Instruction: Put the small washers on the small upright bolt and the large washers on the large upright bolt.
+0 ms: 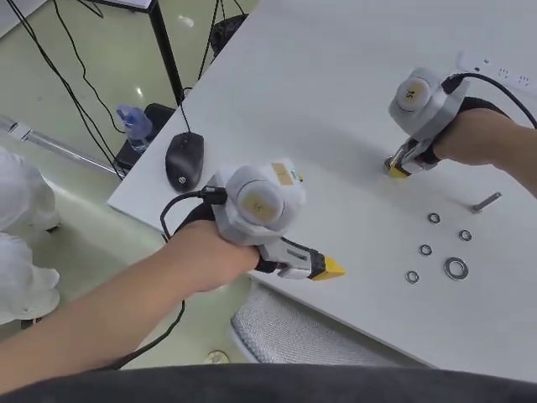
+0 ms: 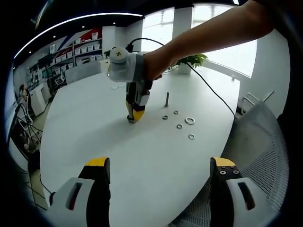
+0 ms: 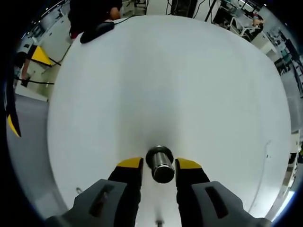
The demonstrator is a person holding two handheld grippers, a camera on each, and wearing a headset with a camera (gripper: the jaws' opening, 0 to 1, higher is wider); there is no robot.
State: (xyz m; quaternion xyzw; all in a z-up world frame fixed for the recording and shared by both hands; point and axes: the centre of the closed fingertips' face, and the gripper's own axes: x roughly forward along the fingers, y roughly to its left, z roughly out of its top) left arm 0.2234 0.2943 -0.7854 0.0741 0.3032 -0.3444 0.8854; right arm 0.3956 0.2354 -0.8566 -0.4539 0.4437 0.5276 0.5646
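Right gripper (image 3: 159, 163), lower centre, clamps the large bolt (image 3: 162, 171); stand it square before releasing. Left gripper (image 2: 160, 162) gapes.

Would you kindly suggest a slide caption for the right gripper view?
Right gripper clasps the large bolt upright on the white table, seen end-on between its yellow-tipped jaws.

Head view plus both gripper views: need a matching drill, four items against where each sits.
1 large bolt
2 small bolt
3 large washer
4 computer mouse

A near the table edge
B flat beside the small washers
C between the right hand-held gripper jaws
D standing free on the table

Pairs: 1-C, 2-D, 3-B, 4-A
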